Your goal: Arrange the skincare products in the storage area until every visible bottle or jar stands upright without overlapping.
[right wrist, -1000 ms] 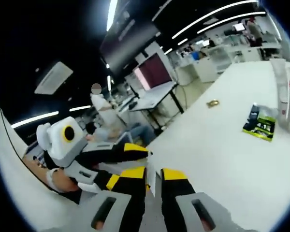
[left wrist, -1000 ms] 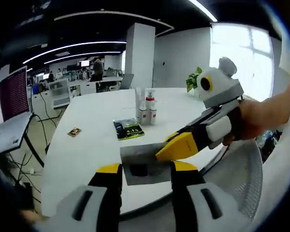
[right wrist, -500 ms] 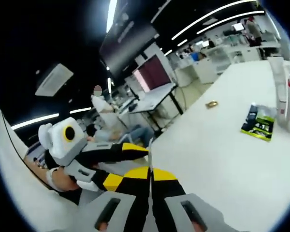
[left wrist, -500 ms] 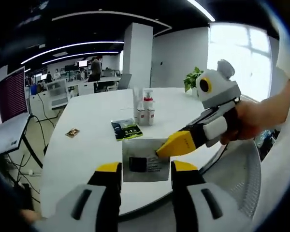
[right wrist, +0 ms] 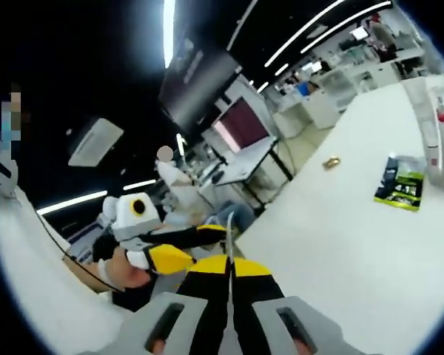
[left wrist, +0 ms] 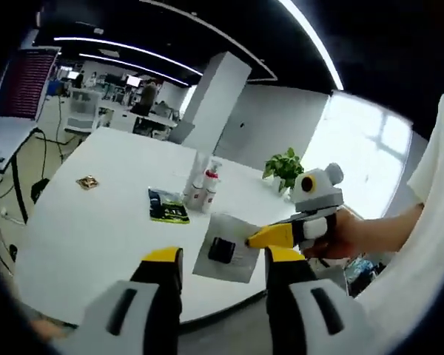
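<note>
Several skincare bottles [left wrist: 201, 186] stand upright in a cluster far back on the white table [left wrist: 81, 229]; in the right gripper view the bottles [right wrist: 438, 126] are at the right edge. My right gripper [right wrist: 228, 265] is shut on a thin grey card [right wrist: 229, 229], seen edge-on. In the left gripper view that grey card [left wrist: 226, 250] with a black square hangs above the table's near edge, pinched by the right gripper [left wrist: 270, 235] coming in from the right. My left gripper [left wrist: 222, 257] is open just below the card, holding nothing. The left gripper [right wrist: 196, 240] sits close beside the right one.
A green packet [left wrist: 166, 207] lies flat in front of the bottles, and a small gold item [left wrist: 86, 182] lies to its left. A potted plant [left wrist: 285, 166] stands at the back. Desks, monitors and people fill the office behind. A person's hand [left wrist: 340, 233] holds the right gripper.
The right gripper went from open to shut on the grey card and lifted it off the table. Both cameras have tilted and shifted.
</note>
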{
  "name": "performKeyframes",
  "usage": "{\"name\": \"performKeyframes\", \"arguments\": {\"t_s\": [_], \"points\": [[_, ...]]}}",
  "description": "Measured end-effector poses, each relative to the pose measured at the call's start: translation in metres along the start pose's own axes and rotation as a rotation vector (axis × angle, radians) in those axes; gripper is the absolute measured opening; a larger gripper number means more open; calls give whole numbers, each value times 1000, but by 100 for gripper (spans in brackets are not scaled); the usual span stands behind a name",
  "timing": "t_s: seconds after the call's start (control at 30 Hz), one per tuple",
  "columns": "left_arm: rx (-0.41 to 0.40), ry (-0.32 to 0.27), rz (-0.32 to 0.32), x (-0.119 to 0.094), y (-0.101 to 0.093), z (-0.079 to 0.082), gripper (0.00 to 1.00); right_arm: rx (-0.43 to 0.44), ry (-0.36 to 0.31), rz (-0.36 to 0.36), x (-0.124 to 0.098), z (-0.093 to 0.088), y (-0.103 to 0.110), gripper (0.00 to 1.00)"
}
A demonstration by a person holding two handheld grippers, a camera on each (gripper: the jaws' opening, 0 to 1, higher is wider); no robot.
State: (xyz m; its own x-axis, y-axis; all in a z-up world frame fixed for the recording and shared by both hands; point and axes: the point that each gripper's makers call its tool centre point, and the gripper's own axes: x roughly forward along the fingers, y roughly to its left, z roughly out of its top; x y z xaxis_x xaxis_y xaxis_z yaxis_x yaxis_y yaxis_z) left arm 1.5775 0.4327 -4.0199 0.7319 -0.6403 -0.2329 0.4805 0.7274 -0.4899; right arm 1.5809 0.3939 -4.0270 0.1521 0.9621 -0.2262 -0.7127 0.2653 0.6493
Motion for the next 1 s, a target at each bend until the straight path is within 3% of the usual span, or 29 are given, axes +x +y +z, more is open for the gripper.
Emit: {"name": "performKeyframes", "arguments": {"t_s": [0.33, 0.6, 1.0], "points": [[-60, 5, -75, -1, -9, 1, 33, -12, 1, 74, 5, 2, 21, 0], [-93, -4, -102, -2, -11, 3, 33, 7, -2, 82, 7, 1, 26, 0], [-148, -10, -150, -4, -15, 5, 35, 33, -16, 148, 7, 6, 41, 0]]}}
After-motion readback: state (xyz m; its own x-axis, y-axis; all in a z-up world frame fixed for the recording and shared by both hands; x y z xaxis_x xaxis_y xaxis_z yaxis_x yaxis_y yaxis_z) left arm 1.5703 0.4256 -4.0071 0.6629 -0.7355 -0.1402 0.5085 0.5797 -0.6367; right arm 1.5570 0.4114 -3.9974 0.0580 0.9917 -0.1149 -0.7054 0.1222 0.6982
